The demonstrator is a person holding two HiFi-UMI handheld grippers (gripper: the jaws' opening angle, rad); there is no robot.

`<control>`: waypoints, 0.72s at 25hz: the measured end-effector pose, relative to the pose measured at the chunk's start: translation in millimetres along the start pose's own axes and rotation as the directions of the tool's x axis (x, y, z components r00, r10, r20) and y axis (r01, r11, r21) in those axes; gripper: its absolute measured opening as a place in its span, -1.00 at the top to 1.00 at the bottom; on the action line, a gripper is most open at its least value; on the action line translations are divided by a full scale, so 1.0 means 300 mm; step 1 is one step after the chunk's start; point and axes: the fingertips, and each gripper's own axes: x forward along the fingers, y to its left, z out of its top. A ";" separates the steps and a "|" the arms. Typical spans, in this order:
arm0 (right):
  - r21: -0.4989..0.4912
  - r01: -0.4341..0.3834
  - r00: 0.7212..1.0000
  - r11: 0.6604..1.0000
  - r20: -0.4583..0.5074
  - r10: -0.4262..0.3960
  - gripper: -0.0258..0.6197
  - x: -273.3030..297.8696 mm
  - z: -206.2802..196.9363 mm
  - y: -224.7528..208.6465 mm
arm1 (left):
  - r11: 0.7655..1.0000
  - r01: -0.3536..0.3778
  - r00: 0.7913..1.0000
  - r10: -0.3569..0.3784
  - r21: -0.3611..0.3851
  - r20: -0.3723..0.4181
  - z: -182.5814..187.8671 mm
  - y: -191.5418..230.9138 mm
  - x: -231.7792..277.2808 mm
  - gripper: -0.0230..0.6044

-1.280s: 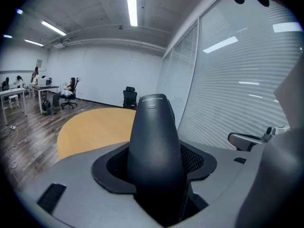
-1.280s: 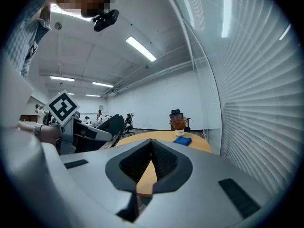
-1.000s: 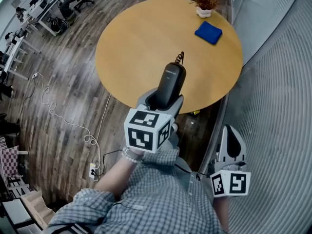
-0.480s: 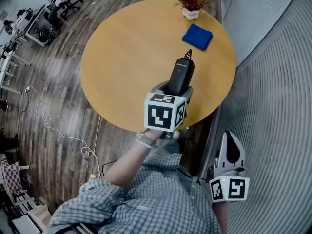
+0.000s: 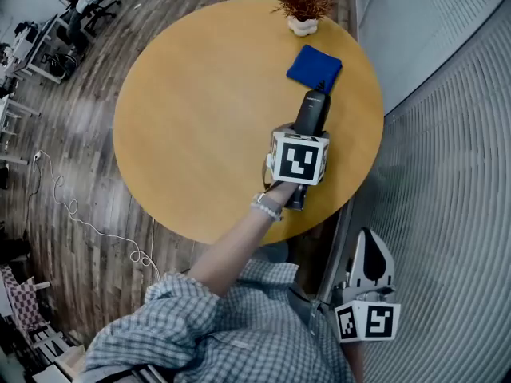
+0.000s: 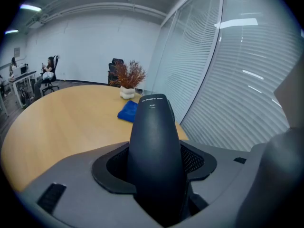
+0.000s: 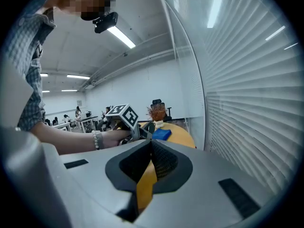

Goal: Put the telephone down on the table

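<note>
A black telephone handset (image 5: 312, 108) stands gripped in my left gripper (image 5: 306, 134), which is shut on its lower part. It hangs over the right side of the round wooden table (image 5: 192, 118), its tip close to a blue cloth (image 5: 314, 68). In the left gripper view the telephone (image 6: 154, 141) fills the space between the jaws of the left gripper (image 6: 156, 170), and its lower end is hidden. My right gripper (image 5: 368, 246) hangs low beside the person, off the table, shut and holding nothing; in the right gripper view its jaws (image 7: 151, 145) meet at the tips.
A small potted plant (image 5: 303, 5) stands at the table's far edge behind the blue cloth (image 6: 128, 111). A glass wall with blinds (image 5: 447, 134) runs along the right. A cable (image 5: 72, 206) trails over the wood floor on the left; desks and seated people are far off.
My left gripper has carried the telephone forward and to the right, from the table's near edge to over its right side near the blue cloth. The right gripper has stayed low.
</note>
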 end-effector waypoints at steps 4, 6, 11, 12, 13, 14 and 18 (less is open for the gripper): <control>0.010 0.027 0.999 1.000 -0.031 -0.027 0.90 0.043 -0.013 -0.033 | 0.999 0.029 0.999 -0.027 0.041 -0.041 0.034 -0.033 0.163 0.04; 0.013 0.037 0.999 0.999 -0.040 -0.037 0.90 0.067 -0.012 -0.046 | 0.997 0.041 0.997 -0.037 0.062 -0.064 0.045 -0.049 0.241 0.04; 0.015 0.058 0.996 0.998 -0.068 -0.057 0.90 0.142 0.038 -0.078 | 0.990 0.023 0.993 -0.007 0.137 -0.118 0.116 -0.040 0.411 0.04; 0.018 0.064 0.995 0.998 -0.077 -0.063 0.90 0.147 0.027 -0.091 | 0.987 0.015 0.992 0.005 0.161 -0.126 0.114 -0.044 0.447 0.04; 0.023 0.071 0.994 0.997 -0.088 -0.069 0.90 0.149 0.006 -0.103 | 0.984 0.012 0.991 0.013 0.180 -0.134 0.103 -0.050 0.484 0.04; 0.029 0.077 0.992 0.997 -0.098 -0.074 0.90 0.151 -0.018 -0.115 | 0.981 0.011 0.990 0.016 0.194 -0.141 0.091 -0.058 0.519 0.04; 0.042 0.090 0.988 0.995 -0.129 -0.084 0.90 0.175 -0.055 -0.144 | 0.967 0.022 0.987 0.020 0.252 -0.162 0.088 -0.073 0.633 0.04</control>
